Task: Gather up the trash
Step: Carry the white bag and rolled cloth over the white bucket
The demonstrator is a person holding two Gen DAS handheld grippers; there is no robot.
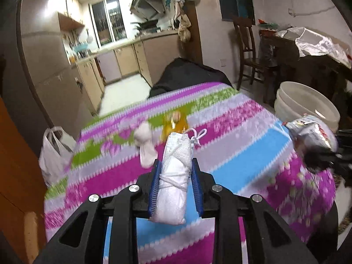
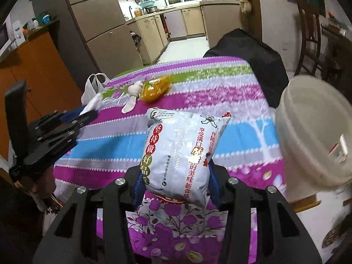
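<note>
My left gripper [image 1: 175, 165] is shut on a white drawstring pouch [image 1: 173, 176] and holds it above the striped tablecloth [image 1: 242, 136]. My right gripper [image 2: 176, 171] is shut on a silver snack bag [image 2: 180, 151] printed with Chinese text, held above the cloth; the bag also shows at the right edge of the left wrist view [image 1: 312, 132]. A yellow wrapper [image 1: 173, 123] and a crumpled white tissue [image 1: 145, 145] lie further back on the cloth. In the right wrist view they are the yellow wrapper [image 2: 156, 88] and tissue [image 2: 132, 99], with the left gripper [image 2: 88, 114] at left.
A white plastic bag [image 1: 55, 151] hangs off the table's left side. A white bucket [image 2: 314, 132] stands to the right of the table. A black chair back [image 2: 248, 50] is at the far edge. An orange cabinet [image 2: 37, 70] is at left.
</note>
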